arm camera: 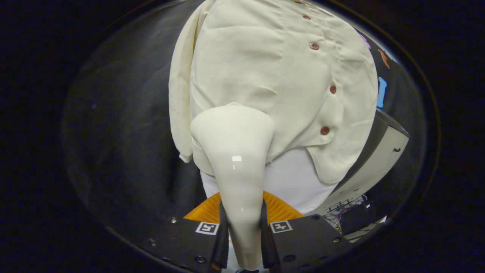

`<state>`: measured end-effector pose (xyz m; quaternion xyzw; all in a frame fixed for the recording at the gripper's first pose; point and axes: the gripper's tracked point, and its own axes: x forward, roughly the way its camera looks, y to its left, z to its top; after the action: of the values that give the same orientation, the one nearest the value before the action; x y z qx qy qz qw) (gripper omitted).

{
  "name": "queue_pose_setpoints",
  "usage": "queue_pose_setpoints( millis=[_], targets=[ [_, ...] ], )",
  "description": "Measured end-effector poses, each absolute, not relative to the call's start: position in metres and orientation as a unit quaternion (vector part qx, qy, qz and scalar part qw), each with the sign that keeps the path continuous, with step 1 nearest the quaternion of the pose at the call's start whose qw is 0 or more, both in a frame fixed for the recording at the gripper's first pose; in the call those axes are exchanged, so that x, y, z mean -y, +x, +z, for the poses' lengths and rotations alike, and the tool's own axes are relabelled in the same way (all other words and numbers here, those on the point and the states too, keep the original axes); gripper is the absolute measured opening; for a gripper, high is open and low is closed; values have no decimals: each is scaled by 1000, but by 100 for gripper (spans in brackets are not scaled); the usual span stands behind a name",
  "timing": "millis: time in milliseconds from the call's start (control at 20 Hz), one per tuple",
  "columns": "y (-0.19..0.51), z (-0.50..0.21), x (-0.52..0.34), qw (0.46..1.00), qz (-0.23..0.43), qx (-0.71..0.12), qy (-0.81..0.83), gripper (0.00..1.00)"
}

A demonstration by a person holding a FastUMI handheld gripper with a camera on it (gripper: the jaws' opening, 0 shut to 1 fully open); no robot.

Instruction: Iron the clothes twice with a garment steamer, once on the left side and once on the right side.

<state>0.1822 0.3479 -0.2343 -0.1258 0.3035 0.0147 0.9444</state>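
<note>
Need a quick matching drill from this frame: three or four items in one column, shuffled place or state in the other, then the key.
Items:
1. garment steamer
2. shirt
3. buttons
4. gripper

Places or states:
A. in a line down the shirt's front
B. hanging cream cloth beyond the steamer head
C. jaws shut on the steamer's handle
D. glossy cream body, head up against the shirt's lower part

Pairs: 1-D, 2-B, 3-A, 4-C
</note>
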Motion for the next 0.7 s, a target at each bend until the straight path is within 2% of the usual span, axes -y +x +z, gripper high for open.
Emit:
queue_pose_setpoints(
  millis=[350, 700],
  targets=[
    [136, -246, -315, 936, 16, -324, -134, 35],
    [90, -187, -277, 939, 14, -313, -138, 35]
  ],
)
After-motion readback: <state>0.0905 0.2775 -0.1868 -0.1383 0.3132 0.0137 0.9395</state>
